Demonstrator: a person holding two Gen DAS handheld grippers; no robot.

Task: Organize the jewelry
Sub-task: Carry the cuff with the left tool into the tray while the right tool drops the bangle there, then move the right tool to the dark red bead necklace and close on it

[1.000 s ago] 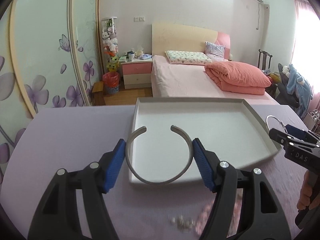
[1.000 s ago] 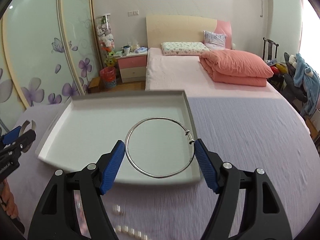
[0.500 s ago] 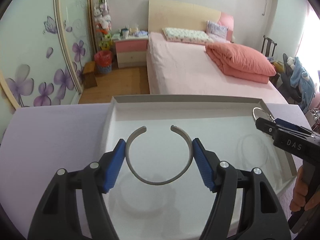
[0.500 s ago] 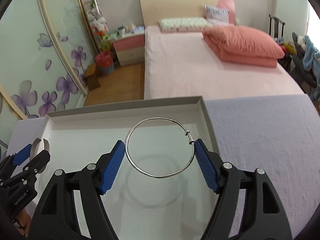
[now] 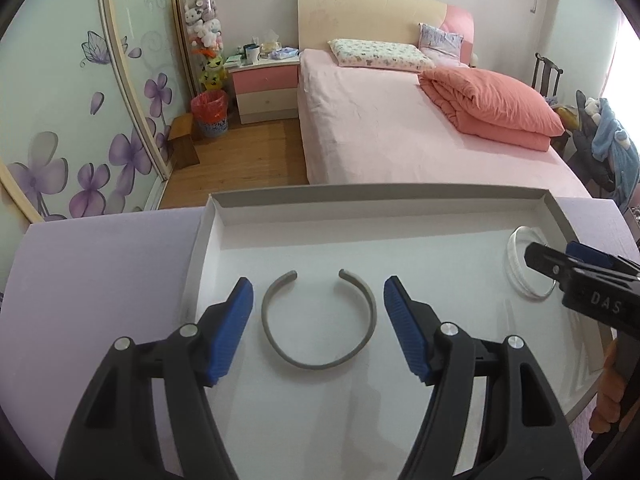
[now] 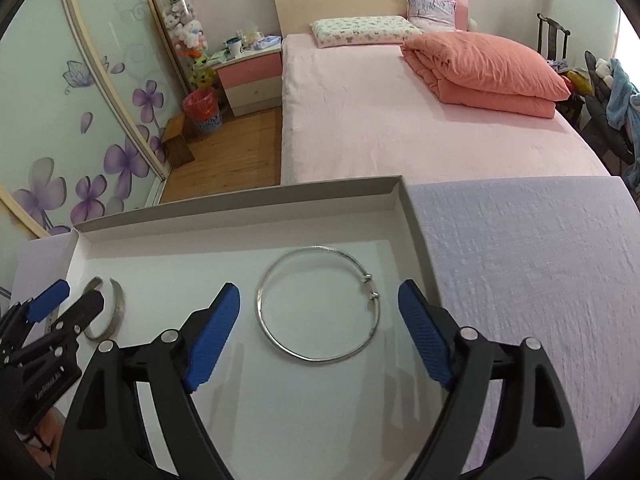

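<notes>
Between the spread fingers of the left claw (image 5: pixel 318 312) a grey open cuff (image 5: pixel 319 320) lies free in the white tray (image 5: pixel 400 200). The right claw (image 6: pixel 319 320) gapes around a thin silver bangle (image 6: pixel 318 314). The tray's near edge is cut off below on the desk (image 6: pixel 540 260).

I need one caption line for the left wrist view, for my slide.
Open left gripper around a grey cuff bracelet lying in the white tray.

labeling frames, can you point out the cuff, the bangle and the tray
cuff (image 5: pixel 316 364), left wrist view, bottom of its curved band
bangle (image 6: pixel 320 358), right wrist view, near side of the wire
tray (image 6: pixel 248 200), right wrist view, far wall
</notes>
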